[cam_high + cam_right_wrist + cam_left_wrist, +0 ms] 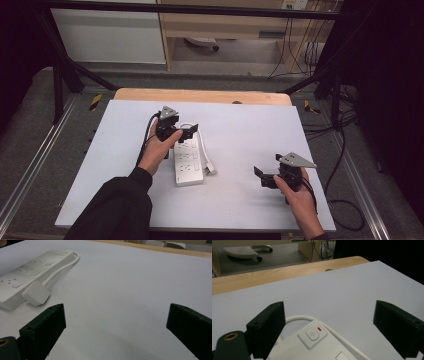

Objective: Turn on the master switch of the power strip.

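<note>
Item: white power strip [188, 161], lying flat on the white surface [240, 135] left of centre, its long axis running away from the person. The left claw [186, 132] is hovering just above the strip's far end with its jaws standing wide and released, nothing between the pads; the left gripper view is looking down on the strip's square power button [312, 334] with a small red mark beside it. The right claw [262, 176] is resting well apart to the right, near the front edge, jaws likewise spread and holding nothing. Condition of the strip: a flat glossy white casing, several socket faces in a row along the top, a white cord [202, 145] looping out of the far end and running back along the right side, ending in a chunky white plug [35, 293] lying just beside the near end. Risks, as judged: the loose cord is sitting close to the left claw, so a careless descent could be snagging it and dragging the strip askew; a jaw landing on the button could be toggling it unintentionally; the smooth casing could be slipping from a narrow pinch, and the trailing plug could be swinging if the strip is lifted.
</note>
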{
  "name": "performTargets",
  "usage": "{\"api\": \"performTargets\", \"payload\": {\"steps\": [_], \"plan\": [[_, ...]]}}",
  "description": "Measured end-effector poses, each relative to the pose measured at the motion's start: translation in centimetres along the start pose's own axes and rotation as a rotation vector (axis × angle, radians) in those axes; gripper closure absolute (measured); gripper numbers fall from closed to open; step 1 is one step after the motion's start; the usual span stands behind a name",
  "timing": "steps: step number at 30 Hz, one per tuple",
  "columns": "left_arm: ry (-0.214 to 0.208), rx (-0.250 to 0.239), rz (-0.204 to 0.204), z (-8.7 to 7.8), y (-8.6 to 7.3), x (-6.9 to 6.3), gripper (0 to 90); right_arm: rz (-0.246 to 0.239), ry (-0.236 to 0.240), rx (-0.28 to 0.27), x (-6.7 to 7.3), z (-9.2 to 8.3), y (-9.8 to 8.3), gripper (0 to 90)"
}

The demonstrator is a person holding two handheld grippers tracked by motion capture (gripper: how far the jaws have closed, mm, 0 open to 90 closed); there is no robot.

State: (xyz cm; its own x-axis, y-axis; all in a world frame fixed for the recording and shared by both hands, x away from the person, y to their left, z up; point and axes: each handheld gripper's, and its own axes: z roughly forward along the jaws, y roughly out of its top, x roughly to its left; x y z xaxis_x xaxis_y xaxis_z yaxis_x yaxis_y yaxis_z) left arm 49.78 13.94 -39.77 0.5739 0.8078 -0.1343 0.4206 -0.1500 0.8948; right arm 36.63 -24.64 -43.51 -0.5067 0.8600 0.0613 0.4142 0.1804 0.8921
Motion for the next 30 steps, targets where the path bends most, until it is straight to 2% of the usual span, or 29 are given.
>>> {"api": "performTargets", "payload": {"steps": [3, 12, 20, 30], "plan": [[-0.01, 0.004, -0.001, -0.6, 0.1, 0.1, 9.4, -0.002, -0.001, 0.001, 0.0, 0.0, 0.0, 2.8], [-0.009, 0.024, 0.031, -2.1, 0.2, 0.2, 7.1, 0.007, 0.004, 0.001, 0.0, 0.0, 0.0, 2.7], [-0.009, 0.015, 0.006, -4.0, -0.1, 0.8, 7.1, 0.004, 0.005, 0.002, 0.0, 0.0, 0.0, 2.9], [0.011, 0.002, 0.016, -6.4, -0.4, 1.4, 7.0, 0.004, 0.009, 0.005, -0.1, 0.1, 0.0, 2.9]]}}
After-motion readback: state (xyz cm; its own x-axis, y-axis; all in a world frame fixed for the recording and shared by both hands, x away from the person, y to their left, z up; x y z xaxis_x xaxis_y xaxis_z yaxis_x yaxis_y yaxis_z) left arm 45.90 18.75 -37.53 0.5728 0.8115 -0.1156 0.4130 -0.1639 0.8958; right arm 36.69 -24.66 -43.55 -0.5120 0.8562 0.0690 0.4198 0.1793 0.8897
